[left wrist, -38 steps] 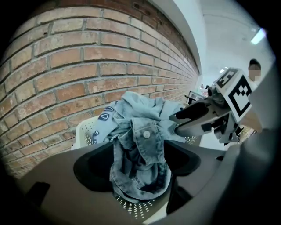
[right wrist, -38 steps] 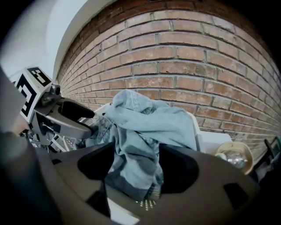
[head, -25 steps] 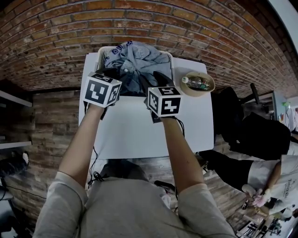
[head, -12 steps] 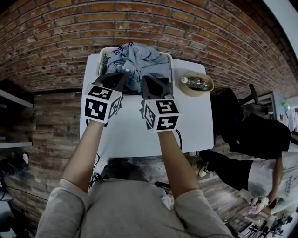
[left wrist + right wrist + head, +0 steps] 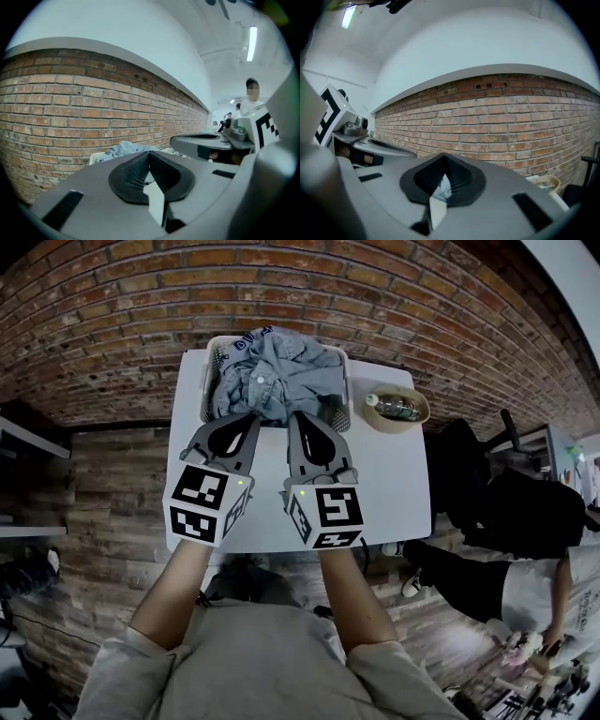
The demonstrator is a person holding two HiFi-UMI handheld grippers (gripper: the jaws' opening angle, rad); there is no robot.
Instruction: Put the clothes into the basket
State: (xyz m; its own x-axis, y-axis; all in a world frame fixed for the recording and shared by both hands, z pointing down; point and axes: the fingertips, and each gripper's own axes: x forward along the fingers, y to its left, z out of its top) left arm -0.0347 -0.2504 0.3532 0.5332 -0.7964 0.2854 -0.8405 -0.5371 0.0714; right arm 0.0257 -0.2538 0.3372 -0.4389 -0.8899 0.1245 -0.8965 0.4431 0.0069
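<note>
Now the left gripper point(image 5: 249, 418) and right gripper point(image 5: 296, 418) have pulled back from the basket point(image 5: 212, 367), both shut tight and holding nothing. The blue clothes point(image 5: 281, 371) lie heaped in the basket on the white table point(image 5: 394, 484), so the job looks done. I count two grippers, one basket, and one bowl point(image 5: 418, 420) holding one bottle point(image 5: 394, 407).

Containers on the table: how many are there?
2. The white basket at the far edge of the table, heaped with clothes; the round bowl right of it, holding a bottle. None look hidden.
</note>
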